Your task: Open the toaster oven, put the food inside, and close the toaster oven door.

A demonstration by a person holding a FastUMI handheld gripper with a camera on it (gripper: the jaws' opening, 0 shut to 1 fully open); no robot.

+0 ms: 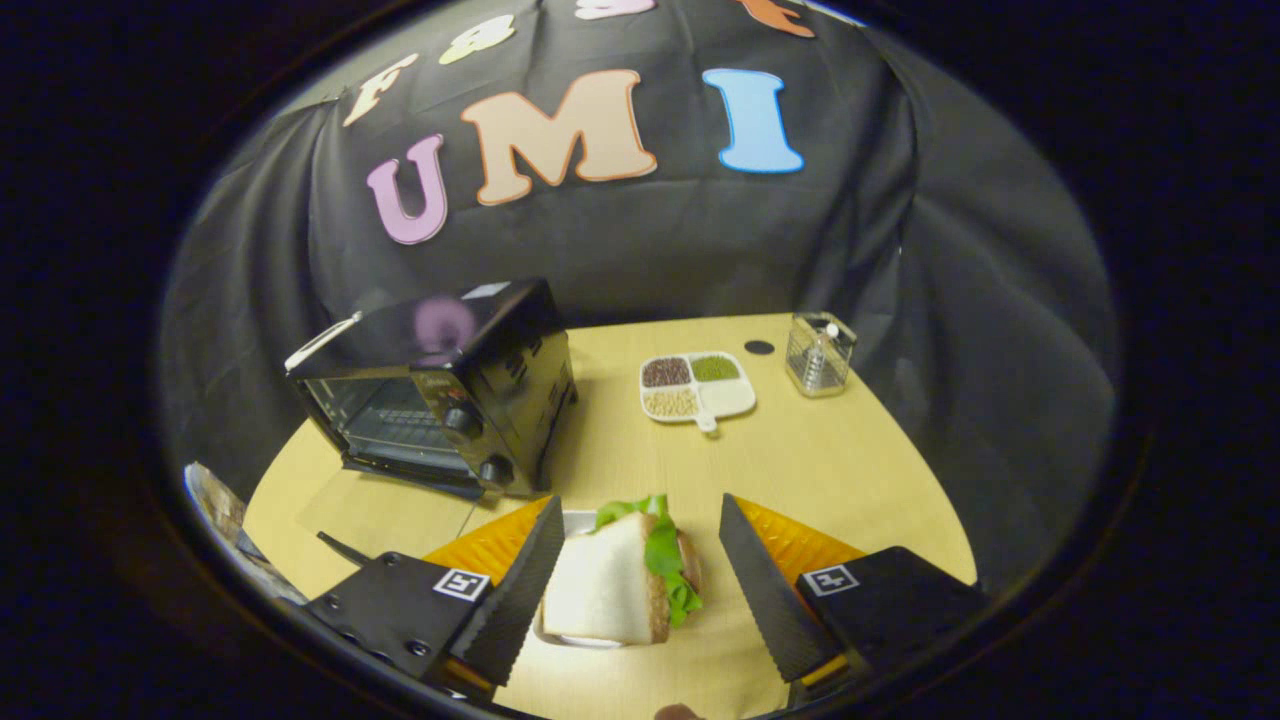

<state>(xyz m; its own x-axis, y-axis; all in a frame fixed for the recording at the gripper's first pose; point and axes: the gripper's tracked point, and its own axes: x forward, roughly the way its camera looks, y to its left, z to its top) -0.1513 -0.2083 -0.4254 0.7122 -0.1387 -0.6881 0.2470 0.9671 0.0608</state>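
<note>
gripper (640,560) open | sandwich (625,585) btwn fingers | toaster oven (440,395) beyond, left

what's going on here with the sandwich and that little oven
A hand-held gripper has its fingers open on either side of a sandwich on the wooden table, not pressing on it. The toaster oven sits beyond the fingers with its door down, so it looks ready for the sandwich to go in.

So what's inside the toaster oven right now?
Through the toaster oven front, a bare wire rack shows, no food. Its back corners are too dark to tell. The sandwich sits between the open gripper jaws.
</note>
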